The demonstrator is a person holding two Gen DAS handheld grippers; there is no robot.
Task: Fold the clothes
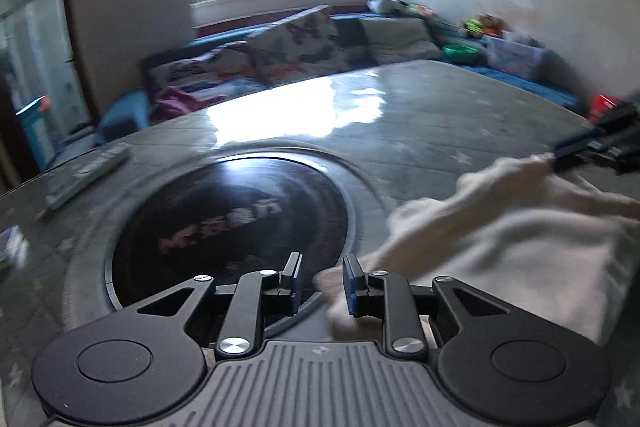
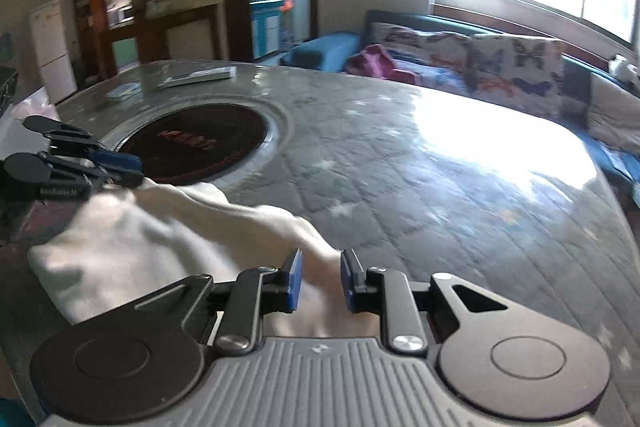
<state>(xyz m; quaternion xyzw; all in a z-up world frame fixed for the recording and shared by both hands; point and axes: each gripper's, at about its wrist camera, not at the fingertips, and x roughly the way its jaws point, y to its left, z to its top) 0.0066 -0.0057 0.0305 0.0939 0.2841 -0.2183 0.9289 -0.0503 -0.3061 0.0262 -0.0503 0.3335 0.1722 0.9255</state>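
white garment (image 2: 132, 239) on the surface (image 2: 400, 167), stretched between left tool (image 1: 320, 281) and right tool (image 2: 320, 279); both spread, seemingly touching cloth.

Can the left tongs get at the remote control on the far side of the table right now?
Probably yes: the left tongs stand open, and only the dark round inset lies between them and the remote control.

A cream-white garment (image 1: 500, 243), soft and thick-looking, lies rumpled on the near part of a grey quilted table, just beside a dark round inset at its ten o'clock side. In the right wrist view the same cloth (image 2: 132, 247) bunches into loose folds, one raised ridge running toward four o'clock.
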